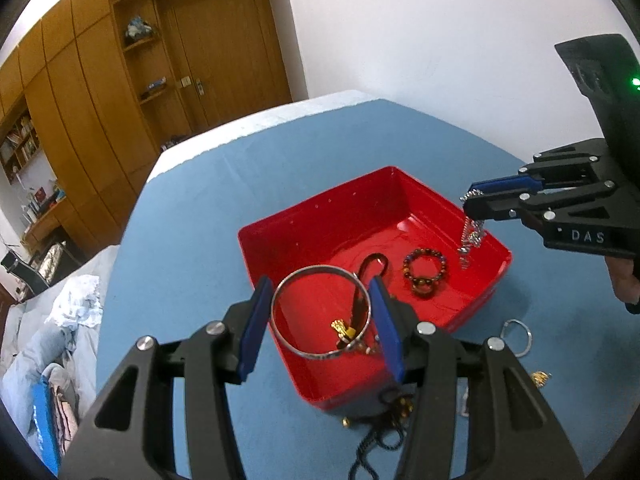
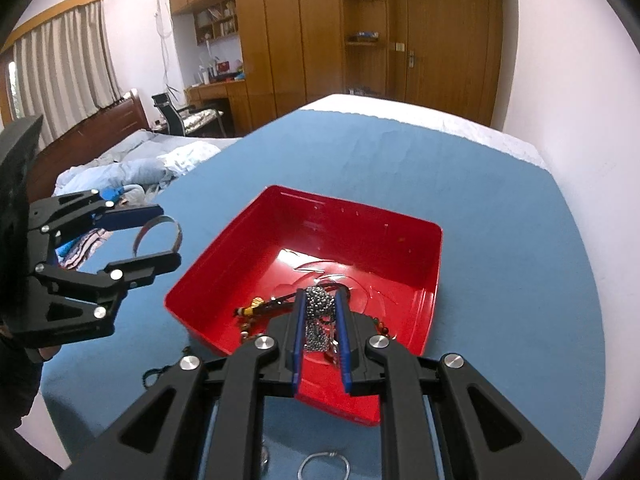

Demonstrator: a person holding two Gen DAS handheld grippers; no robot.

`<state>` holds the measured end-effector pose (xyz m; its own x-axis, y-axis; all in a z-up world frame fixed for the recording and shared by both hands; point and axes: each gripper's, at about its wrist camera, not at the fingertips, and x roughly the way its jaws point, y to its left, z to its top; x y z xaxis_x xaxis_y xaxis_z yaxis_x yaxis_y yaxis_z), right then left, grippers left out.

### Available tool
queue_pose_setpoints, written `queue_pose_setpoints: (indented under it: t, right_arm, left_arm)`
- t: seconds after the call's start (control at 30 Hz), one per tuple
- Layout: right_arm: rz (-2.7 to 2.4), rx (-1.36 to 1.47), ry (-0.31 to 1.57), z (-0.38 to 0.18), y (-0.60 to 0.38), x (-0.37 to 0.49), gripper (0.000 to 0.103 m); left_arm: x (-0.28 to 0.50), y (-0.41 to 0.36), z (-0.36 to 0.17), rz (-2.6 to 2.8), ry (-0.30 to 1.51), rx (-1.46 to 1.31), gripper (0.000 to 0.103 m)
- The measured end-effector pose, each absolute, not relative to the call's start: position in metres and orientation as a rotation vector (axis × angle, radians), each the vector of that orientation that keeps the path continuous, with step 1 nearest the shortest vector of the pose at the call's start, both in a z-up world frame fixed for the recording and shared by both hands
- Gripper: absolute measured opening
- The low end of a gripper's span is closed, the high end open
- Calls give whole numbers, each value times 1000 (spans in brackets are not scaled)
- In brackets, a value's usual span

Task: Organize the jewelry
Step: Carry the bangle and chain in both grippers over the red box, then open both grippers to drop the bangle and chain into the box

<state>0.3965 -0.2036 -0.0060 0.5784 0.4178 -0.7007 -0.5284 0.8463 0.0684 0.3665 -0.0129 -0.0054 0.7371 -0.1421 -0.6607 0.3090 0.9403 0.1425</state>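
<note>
Only the left-wrist view shows a beaded bracelet (image 1: 425, 274) inside the glossy red tray (image 1: 320, 216), where the left gripper (image 1: 320, 320) clasps a smooth silver bangle (image 1: 320, 312) and the nearly shut right gripper (image 2: 320, 332) pinches a ball chain (image 2: 318, 312).

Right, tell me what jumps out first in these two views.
The bright red tray on the blue tabletop grabs the eye, with a beaded bracelet already lying in it. The left gripper holds a silver bangle above the tray's near corner. The right gripper is clamped on a bunched silver chain dangling over the tray.
</note>
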Motion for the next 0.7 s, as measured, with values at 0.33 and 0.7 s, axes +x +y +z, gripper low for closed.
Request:
queue_pose_setpoints:
  t: [0.33,0.7]
  right_arm:
    - [525,-173,892,-60,-193,441,14]
    - [497,-240,974,-97,-192,447,26]
  left_arm:
    - [427,-14,-54,-304,834,205,48]
    - [445,-19,-95,-325,947,202,49]
